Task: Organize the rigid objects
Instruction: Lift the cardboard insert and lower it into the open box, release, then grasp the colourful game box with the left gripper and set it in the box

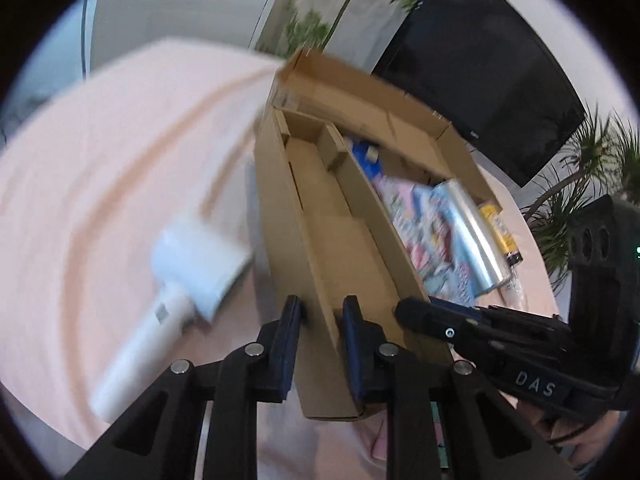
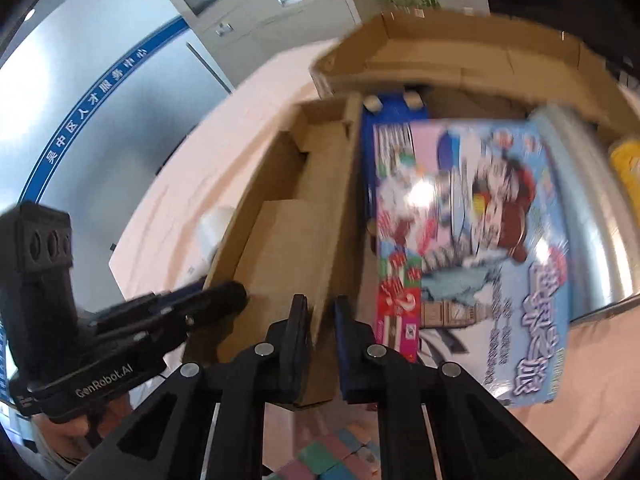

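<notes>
A long narrow cardboard tray [image 1: 340, 248] lies along the side of a bigger open cardboard box [image 1: 372, 96]. My left gripper [image 1: 322, 316] is shut on the tray's outer wall at its near end. My right gripper [image 2: 321, 316] is shut on the tray's inner wall [image 2: 340, 208]; it also shows in the left wrist view [image 1: 424, 316]. In the big box lie a colourful game box [image 2: 472, 216], a silver foil roll [image 2: 592, 216], a yellow pack [image 2: 628, 164] and a blue item [image 2: 394, 112]. A white lint roller [image 1: 176, 280] lies on the pink tablecloth [image 1: 100, 160] left of the tray.
Pastel blocks [image 2: 340, 456] lie under my right gripper near the table edge. A dark screen [image 1: 480, 76] and potted plants [image 1: 592, 176] stand behind the table. Grey cabinets [image 2: 256, 4] are at the back.
</notes>
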### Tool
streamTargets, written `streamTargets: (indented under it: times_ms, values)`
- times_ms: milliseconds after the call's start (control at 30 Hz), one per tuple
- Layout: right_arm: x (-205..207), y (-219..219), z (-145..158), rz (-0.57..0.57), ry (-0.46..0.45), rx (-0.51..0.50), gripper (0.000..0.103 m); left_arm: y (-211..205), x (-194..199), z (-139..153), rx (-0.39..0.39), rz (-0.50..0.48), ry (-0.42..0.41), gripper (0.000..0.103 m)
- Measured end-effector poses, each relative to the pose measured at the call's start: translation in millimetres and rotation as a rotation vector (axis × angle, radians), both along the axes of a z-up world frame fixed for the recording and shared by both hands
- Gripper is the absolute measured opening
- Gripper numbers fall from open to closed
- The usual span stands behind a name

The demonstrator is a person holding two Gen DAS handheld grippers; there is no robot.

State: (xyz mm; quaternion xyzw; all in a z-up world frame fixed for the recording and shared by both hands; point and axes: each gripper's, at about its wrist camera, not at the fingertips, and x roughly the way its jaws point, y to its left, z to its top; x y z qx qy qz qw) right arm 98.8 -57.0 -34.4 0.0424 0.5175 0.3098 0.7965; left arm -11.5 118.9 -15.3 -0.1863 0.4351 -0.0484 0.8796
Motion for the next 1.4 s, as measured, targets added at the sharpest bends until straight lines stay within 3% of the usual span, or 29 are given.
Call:
streamTargets:
  times_ms: [233, 333, 433, 600, 700, 800, 900, 1000, 1033, 1133, 1200, 1233, 1267, 1300, 1333, 1367, 1400]
  values:
    - [17.4, -9.4, 64.3, -0.044, -0.117, 0.12, 0.013, 2.8, 33.1, 96.9, 0.13, -0.058, -0.235, 0.018]
    - [34.8, -15.1, 93.0, -0.074, -0.169, 0.162, 0.014, -6.1, 70.2, 132.2, 0.177, -0.102, -0.323, 0.014]
    - [77.9, -11.6, 117.0, -0.104, -0.198, 0.181, 0.014, -13.0, 123.1, 141.7, 0.221, -0.141, -0.336, 0.014]
    - [195.0, 0.0, 118.9, -0.167, -0.146, 0.144, 0.013, 3.0, 228.2, 114.3, 0.161, -0.158, -0.239, 0.014]
    - [260.1, 13.4, 91.0, -0.186, -0.058, 0.097, 0.013, 21.4, 279.5, 76.6, 0.103, -0.158, -0.136, 0.013]
    - [315.0, 29.6, 44.8, -0.209, 0.073, 0.078, 0.013, 31.9, 317.9, 26.7, 0.072, -0.159, -0.014, 0.014]
    - [345.8, 36.6, 11.0, -0.223, 0.145, 0.052, 0.011, 39.5, 324.1, 0.3, 0.08, -0.15, 0.051, 0.011]
    - [353.7, 45.4, -3.7, -0.194, 0.186, 0.079, 0.009, 48.6, 305.5, 11.0, 0.135, -0.079, -0.018, 0.013]
    - [355.1, 49.6, -3.3, -0.181, 0.187, 0.084, 0.01, 52.3, 300.3, 16.2, 0.156, -0.057, -0.049, 0.021]
    - [360.4, 58.7, -1.2, -0.162, 0.154, 0.069, 0.013, 58.4, 294.8, 23.7, 0.208, -0.012, -0.107, 0.087]
    - [357.2, 55.8, -6.1, -0.167, 0.174, 0.098, 0.013, 56.1, 299.4, 14.7, 0.219, -0.038, -0.059, 0.085]
    - [356.1, 52.4, -7.5, -0.168, 0.181, 0.112, 0.013, 54.6, 304.2, 6.8, 0.214, -0.07, -0.013, 0.071]
    - [349.2, 50.0, -7.9, -0.162, 0.187, 0.13, 0.013, 53.6, 308.0, -2.6, 0.209, -0.087, 0.039, 0.05]
    - [344.3, 43.8, -6.4, -0.157, 0.183, 0.137, 0.016, 54.0, 309.6, -10.3, 0.198, -0.103, 0.078, 0.04]
    - [336.1, 35.0, -0.5, -0.164, 0.152, 0.119, 0.03, 50.3, 309.6, -16.6, 0.187, -0.126, 0.106, 0.023]
    - [326.4, 23.4, 8.5, -0.181, 0.112, 0.1, 0.04, 47.4, 306.7, -19.4, 0.191, -0.139, 0.111, 0.017]
    - [314.5, 17.0, 17.1, -0.195, 0.081, 0.09, 0.06, 47.9, 305.8, -18.9, 0.207, -0.132, 0.099, 0.013]
